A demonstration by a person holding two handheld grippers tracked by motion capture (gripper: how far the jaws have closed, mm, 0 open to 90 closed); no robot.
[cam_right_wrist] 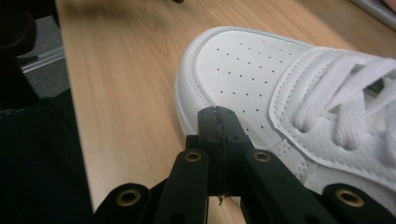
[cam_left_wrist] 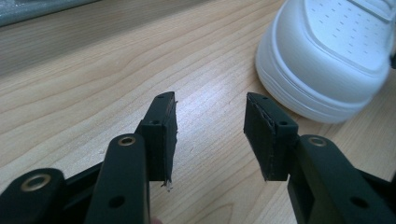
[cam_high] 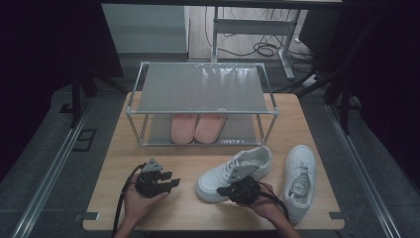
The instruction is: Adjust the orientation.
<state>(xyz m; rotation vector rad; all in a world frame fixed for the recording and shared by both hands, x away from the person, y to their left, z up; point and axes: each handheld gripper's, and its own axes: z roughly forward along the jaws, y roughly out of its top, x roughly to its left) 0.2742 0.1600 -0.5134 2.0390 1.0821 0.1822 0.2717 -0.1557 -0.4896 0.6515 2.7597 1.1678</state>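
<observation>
jaws: right gripper (cam_right_wrist: pixel 219 116) closed over sneaker (cam_right_wrist: pixel 289 88) toe; high view adds slippers (cam_high: pixel 197 127).

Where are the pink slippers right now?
In the high view, the pink slippers sit side by side on the bottom shelf of the metal shoe rack, at the far middle of the table, behind the two white sneakers.

Light wooden table (cam_high: pixel 148 148), rectangular, pale grain. On its far half: metal-framed two-tier shoe rack (cam_high: pixel 200 89), grey shelves. On the rack's lower shelf: pair of pink slippers (cam_high: pixel 197 127), side by side. On the tabletop, near right: two white lace-up sneakers, one (cam_high: pixel 233 171) lying aslant, the other (cam_high: pixel 298 178) just beside it.
</observation>
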